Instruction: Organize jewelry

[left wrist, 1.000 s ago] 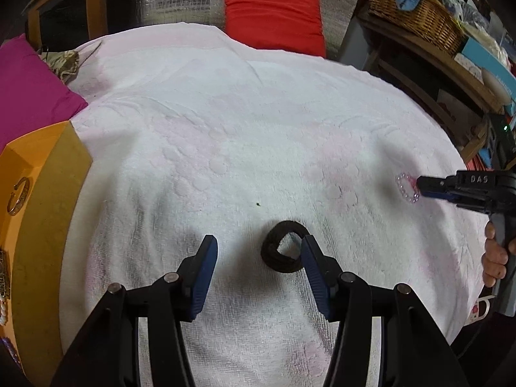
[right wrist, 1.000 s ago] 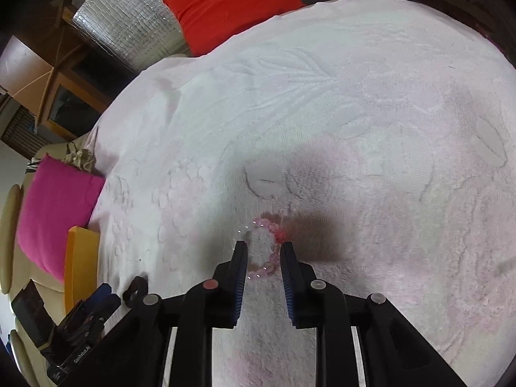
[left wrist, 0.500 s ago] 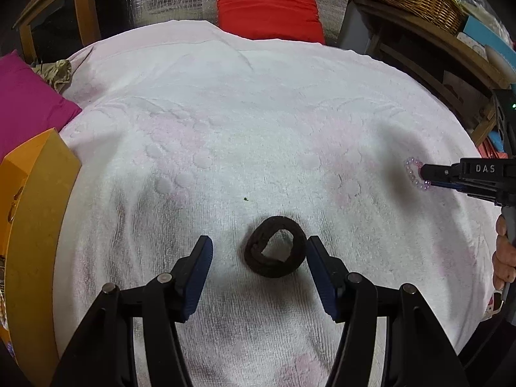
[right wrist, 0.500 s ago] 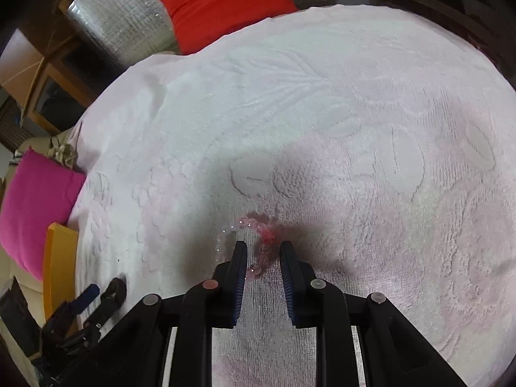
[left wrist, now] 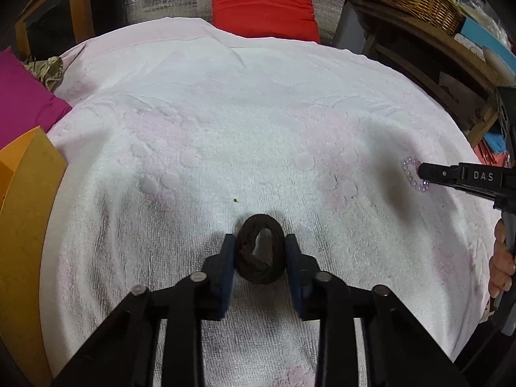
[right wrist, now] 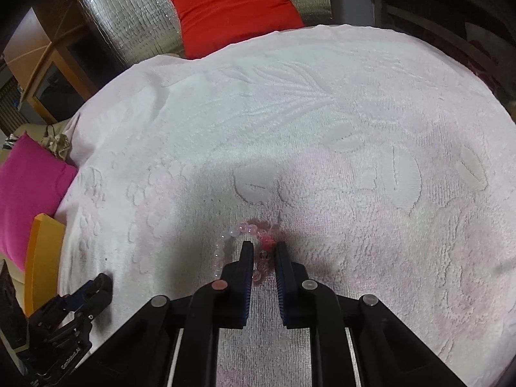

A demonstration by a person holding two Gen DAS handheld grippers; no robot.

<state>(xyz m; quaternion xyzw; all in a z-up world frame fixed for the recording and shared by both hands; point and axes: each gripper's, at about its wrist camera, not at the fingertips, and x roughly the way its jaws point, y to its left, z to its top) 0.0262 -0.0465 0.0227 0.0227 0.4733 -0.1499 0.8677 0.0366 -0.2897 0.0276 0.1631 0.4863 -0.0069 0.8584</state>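
I work over a white towel with raised leaf and dot patterns, spread flat. On it lie a dark hair tie, a tiny green speck just beyond that tie, and a pink bead bracelet well to its right.

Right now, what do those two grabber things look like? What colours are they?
Both are black and angular. The left gripper and the right gripper each have two fingers lined with blue pads, plus round silvery pins along the black bars. Seen side-on, the right gripper shows white letters "DAS". A bare hand holds its grey handle; no sleeve shows.
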